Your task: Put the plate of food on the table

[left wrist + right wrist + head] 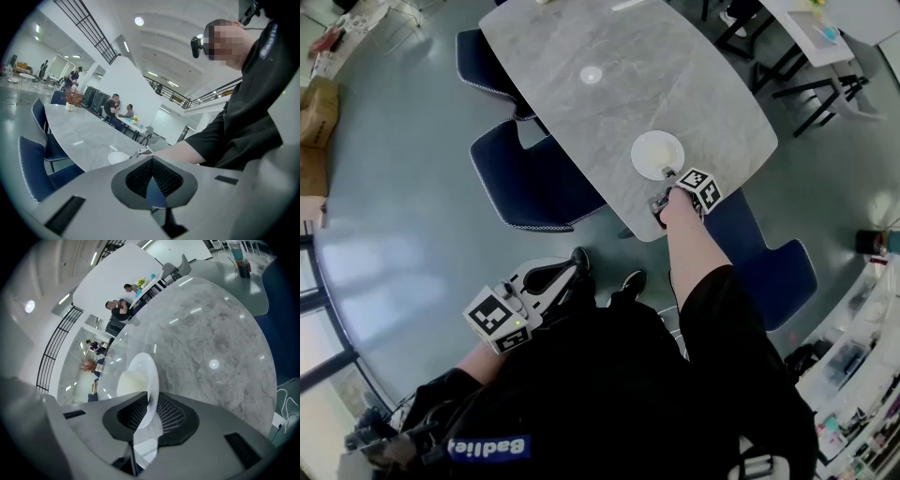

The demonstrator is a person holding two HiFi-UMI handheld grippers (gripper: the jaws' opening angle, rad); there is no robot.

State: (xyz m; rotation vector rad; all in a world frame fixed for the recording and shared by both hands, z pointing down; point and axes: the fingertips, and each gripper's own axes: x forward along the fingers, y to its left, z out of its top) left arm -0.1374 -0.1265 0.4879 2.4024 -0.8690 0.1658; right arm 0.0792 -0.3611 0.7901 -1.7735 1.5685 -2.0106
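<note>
The left gripper [567, 270] is held low beside the person's body, clear of the table [609, 84], its jaws brought together on nothing. The plate [657, 155], with pale food [129, 380] on it, is seen lying flat near the table's edge. Its rim is straddled by the right gripper [667, 178], whose jaws are slightly parted.

There is one white plate [657, 155], one grey table [600, 94], three blue chairs [530, 183] [483, 56] [773, 267] and two hand-held grippers [572, 267] [667, 174]
</note>
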